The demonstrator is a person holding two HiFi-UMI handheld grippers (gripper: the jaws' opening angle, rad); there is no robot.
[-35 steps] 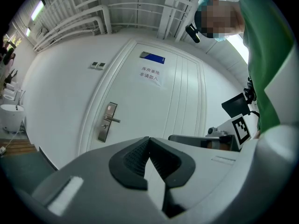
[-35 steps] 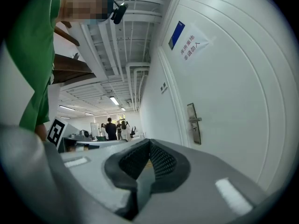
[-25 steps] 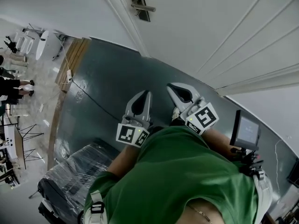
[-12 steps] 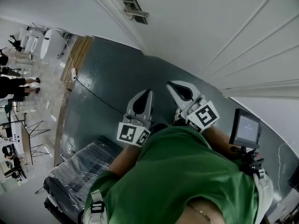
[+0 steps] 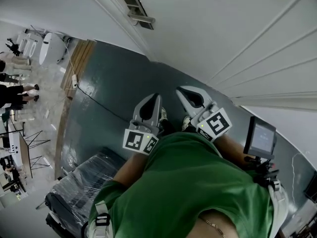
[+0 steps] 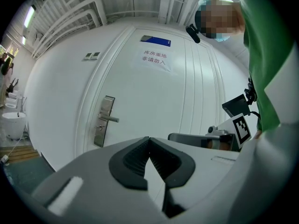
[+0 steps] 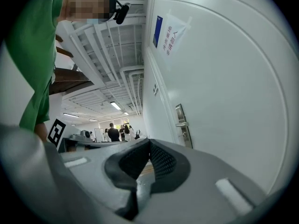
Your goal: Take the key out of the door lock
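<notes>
A white door [image 5: 233,29] fills the upper right of the head view, and its steel lock plate [image 5: 133,6] with a lever handle sits far off at the top. The left gripper view shows the same lock plate [image 6: 103,120] with a small knob [image 6: 99,127] under the lever; it is too small to tell whether that is the key. In the right gripper view the lock plate [image 7: 183,125] appears edge-on. My left gripper [image 5: 157,97] [image 6: 149,139] and right gripper [image 5: 180,90] [image 7: 150,141] are both shut and empty, held side by side near my green shirt, well short of the lock.
A plastic-wrapped black case [image 5: 79,192] lies on the grey floor at the lower left. A small screen on a stand [image 5: 261,138] is at the right. A cable [image 5: 99,105] crosses the floor. People [image 5: 15,93] stand far left. A paper sign [image 6: 154,59] hangs on the door.
The lock plate has drifted up and left in the head view as the head turned a little. Both grippers stay shut and in nearly the same place.
</notes>
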